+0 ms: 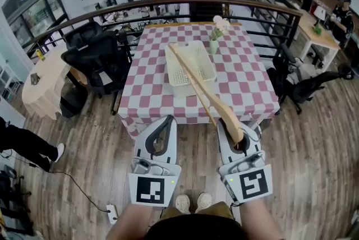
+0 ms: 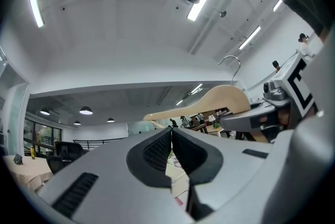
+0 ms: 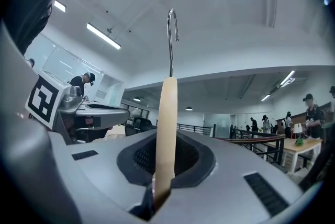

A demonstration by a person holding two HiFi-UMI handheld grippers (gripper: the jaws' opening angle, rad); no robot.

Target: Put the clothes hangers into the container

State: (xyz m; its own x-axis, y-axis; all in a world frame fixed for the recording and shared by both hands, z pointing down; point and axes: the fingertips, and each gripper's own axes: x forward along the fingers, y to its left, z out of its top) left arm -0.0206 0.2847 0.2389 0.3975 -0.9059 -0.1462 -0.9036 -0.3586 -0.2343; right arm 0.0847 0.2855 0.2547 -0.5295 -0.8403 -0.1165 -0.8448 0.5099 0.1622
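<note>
Checkered table [image 1: 247,82] beyond, wooden hanger [image 1: 196,84] clamped in right gripper [image 1: 234,131]

My head camera looks steeply down past my left gripper [image 1: 168,119] and right gripper [image 1: 234,133] to the table [image 1: 247,87] ahead. Each gripper camera rides close behind its jaws, tilted slightly up at the ceiling [image 2: 131,19]. All three views share the hanger [image 1: 196,79] [image 2: 225,100] [image 3: 166,123]; the left gripper view also catches my right gripper [image 2: 251,119].

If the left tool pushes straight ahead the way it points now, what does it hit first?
Probably the near edge of the pink-and-white checked tablecloth; the left tool aims there, though depth is unclear.
</note>
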